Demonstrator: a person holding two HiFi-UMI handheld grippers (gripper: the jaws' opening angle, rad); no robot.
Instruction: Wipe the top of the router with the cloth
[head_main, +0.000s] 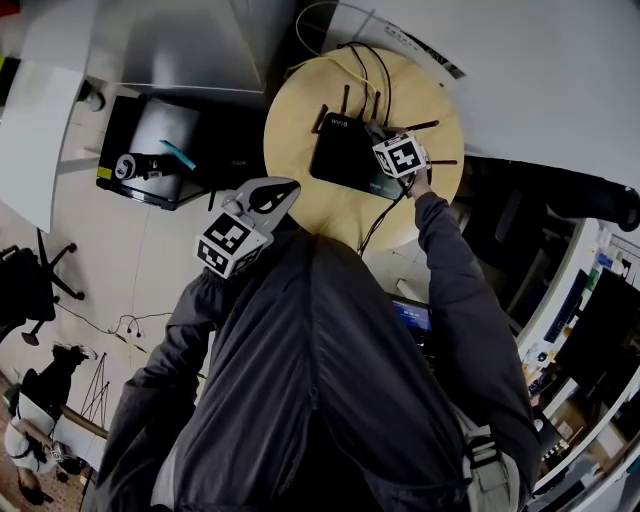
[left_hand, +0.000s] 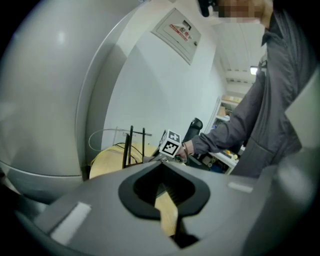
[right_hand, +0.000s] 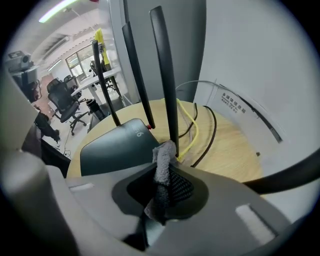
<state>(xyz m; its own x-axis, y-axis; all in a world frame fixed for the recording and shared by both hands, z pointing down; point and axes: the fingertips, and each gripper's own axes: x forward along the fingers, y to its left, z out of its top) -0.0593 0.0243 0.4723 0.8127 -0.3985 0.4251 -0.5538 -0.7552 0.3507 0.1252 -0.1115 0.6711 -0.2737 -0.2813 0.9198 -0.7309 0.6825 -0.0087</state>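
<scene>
A black router (head_main: 345, 160) with upright antennas lies on a round wooden table (head_main: 300, 110). My right gripper (head_main: 383, 140) sits at the router's right rear corner, shut on a small grey cloth (right_hand: 164, 159). In the right gripper view the cloth sticks up between the jaws, the router's top (right_hand: 117, 145) lies just left of it, and an antenna (right_hand: 165, 80) rises straight ahead. My left gripper (head_main: 278, 190) hovers off the table's near-left edge. Its jaws are together with nothing in them (left_hand: 162, 187), pointing at the table (left_hand: 107, 160) and the right gripper's marker cube (left_hand: 171, 142).
Yellow and black cables (head_main: 370, 60) trail over the table's far side toward a white curved wall (head_main: 520, 70). A black case (head_main: 150, 150) with small items stands on the floor to the left. An office chair (head_main: 30, 280) is at far left, cluttered desks (head_main: 590, 330) at right.
</scene>
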